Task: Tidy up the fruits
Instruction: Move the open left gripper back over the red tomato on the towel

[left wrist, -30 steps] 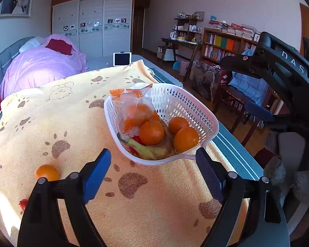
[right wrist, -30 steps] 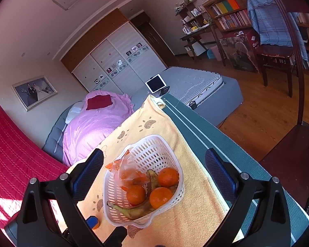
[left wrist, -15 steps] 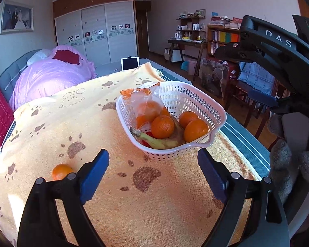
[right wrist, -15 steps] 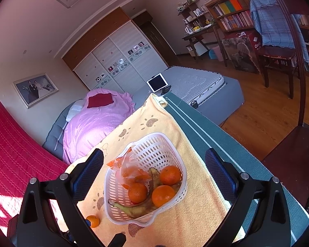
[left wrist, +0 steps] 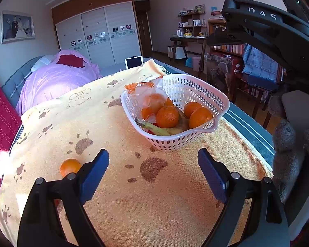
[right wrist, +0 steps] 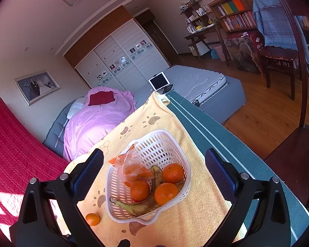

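A white plastic basket [left wrist: 195, 88] stands on the yellow paw-print towel [left wrist: 105, 123]. It holds several oranges [left wrist: 167, 117], a banana [left wrist: 160, 130] and a clear bag of oranges [left wrist: 148, 96]. One loose orange [left wrist: 69, 166] lies on the towel by my left gripper's left finger. My left gripper [left wrist: 153, 175] is open and empty, short of the basket. My right gripper [right wrist: 154, 175] is open and empty, high above the basket [right wrist: 160, 144]. The loose orange [right wrist: 92, 219] lies left of the basket in the right wrist view.
The right gripper's body [left wrist: 267, 26] hangs at the upper right of the left wrist view. A pink duvet [left wrist: 57, 78], a red mat [right wrist: 12, 154] and a tablet [right wrist: 159, 80] lie around the towel. A chair [right wrist: 278, 57] and bookshelves [right wrist: 237, 10] stand to the right.
My left gripper has drawn back from the basket and lifted; the basket looks smaller and farther. The loose orange sits nearer the left finger. My right gripper has barely shifted.
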Motion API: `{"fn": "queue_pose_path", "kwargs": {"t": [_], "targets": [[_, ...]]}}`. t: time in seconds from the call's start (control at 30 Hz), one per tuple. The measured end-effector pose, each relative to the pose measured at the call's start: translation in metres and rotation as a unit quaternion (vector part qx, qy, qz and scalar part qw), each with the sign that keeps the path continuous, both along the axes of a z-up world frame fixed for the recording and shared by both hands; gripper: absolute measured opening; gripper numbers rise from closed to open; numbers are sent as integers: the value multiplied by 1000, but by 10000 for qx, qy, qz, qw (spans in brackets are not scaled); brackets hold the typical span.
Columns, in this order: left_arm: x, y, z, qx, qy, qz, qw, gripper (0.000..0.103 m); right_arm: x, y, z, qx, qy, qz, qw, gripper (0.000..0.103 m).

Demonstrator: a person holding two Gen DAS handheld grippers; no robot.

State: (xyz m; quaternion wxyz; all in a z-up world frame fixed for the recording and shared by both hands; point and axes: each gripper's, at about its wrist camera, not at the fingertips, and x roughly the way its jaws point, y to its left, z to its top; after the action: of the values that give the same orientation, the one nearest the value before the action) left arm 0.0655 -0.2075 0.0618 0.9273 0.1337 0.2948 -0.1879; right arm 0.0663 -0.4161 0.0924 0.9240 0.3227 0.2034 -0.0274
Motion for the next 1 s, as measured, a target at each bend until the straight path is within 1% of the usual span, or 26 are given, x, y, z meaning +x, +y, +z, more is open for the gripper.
{"fn": "queue_pose_path", "kwargs": {"t": [0.23, 0.43, 0.67, 0.8, 1.0], "targets": [[-2, 17, -5, -68, 77, 167, 9998, 87, 2, 5, 1, -28, 12, 67, 10000, 100], [-3, 50, -7, -156, 127, 544, 9983, 87, 5, 13, 1, -83, 42, 207, 9997, 100], [0, 99, -9, -291, 238, 1156, 9926, 87, 7, 25, 0, -156, 52, 394, 9991, 100], [2, 125, -9, -297, 235, 1468, 9884, 87, 7, 34, 1, -255, -31, 599, 9979, 100], [1, 155, -13, -228, 252, 1774, 9835, 87, 6, 53, 3, -433, -120, 917, 9948, 100]]}}
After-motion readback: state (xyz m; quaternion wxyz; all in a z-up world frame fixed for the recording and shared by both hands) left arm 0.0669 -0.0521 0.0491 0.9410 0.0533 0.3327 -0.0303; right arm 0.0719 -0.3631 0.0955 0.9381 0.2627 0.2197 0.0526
